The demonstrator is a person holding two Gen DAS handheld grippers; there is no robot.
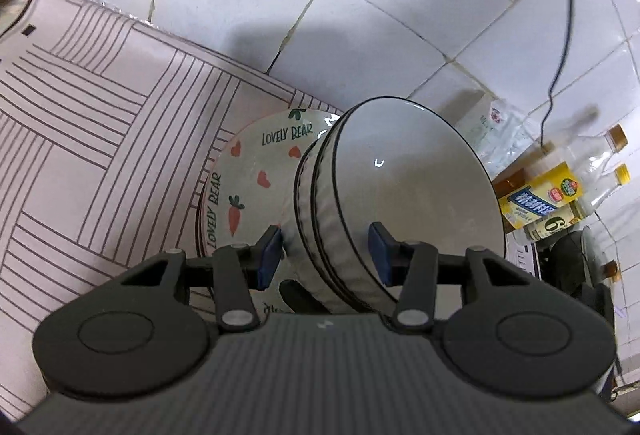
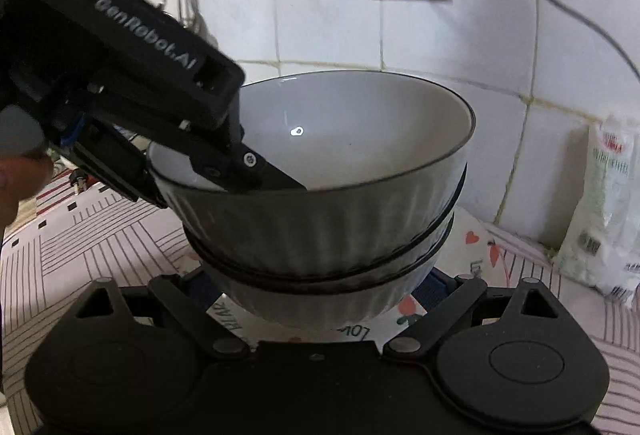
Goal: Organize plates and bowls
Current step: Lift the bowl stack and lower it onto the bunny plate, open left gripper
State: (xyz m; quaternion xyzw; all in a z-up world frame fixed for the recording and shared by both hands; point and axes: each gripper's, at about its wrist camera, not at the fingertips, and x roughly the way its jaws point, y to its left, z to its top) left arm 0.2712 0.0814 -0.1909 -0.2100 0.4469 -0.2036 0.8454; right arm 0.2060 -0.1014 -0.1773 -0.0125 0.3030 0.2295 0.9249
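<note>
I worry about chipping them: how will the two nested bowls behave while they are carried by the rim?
The nested bowls look glazed, so likely slippery and breakable. The left hand-held gripper pinches both walls from one side only, so the stack may tilt or the lower bowl slip out. Two ribbed ceramic bowls are probably heavy; setting them on the plate should be gentle.

My left wrist view, tilted down, close on the stacked bowls (image 1: 384, 195), my right wrist view equally near from another side, both sharing bowls, tiled wall (image 1: 380, 7).
</note>
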